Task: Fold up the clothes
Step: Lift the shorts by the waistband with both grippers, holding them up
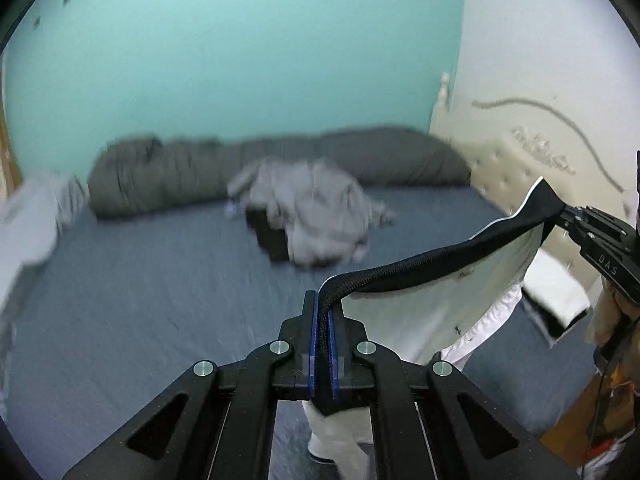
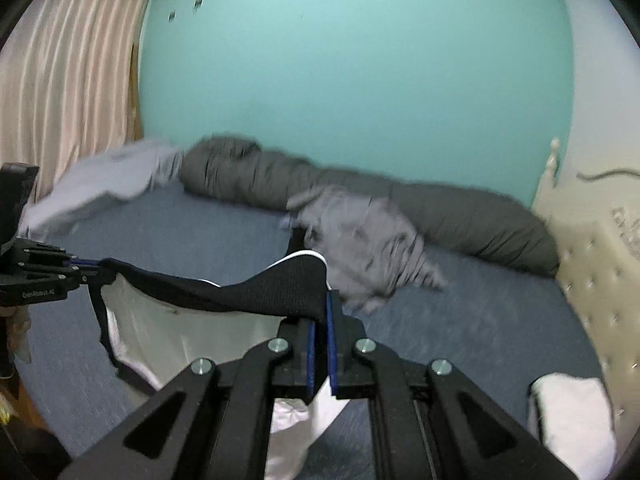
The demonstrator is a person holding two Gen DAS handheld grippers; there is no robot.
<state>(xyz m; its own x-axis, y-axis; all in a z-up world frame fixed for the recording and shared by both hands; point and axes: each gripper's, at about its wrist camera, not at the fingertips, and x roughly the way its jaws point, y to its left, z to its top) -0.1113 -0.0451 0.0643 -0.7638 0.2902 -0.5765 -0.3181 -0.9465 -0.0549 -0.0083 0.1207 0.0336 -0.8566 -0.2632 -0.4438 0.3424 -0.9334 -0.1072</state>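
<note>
Left tool (image 1: 323, 312) pinched black waistband (image 1: 440, 258) of white shorts (image 1: 420, 320); right tool (image 2: 322, 312) clamped waistband's other end. Band hung slack between 2 tools, white fabric draped below, above blue bed (image 1: 140, 300). Ahead of both tools: crumpled grey garment (image 1: 316, 208), dark grey rolled duvet (image 1: 200, 168) behind it.

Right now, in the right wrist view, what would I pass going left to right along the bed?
left gripper → black waistband → right gripper → crumpled grey garment → folded white cloth → tufted headboard
</note>
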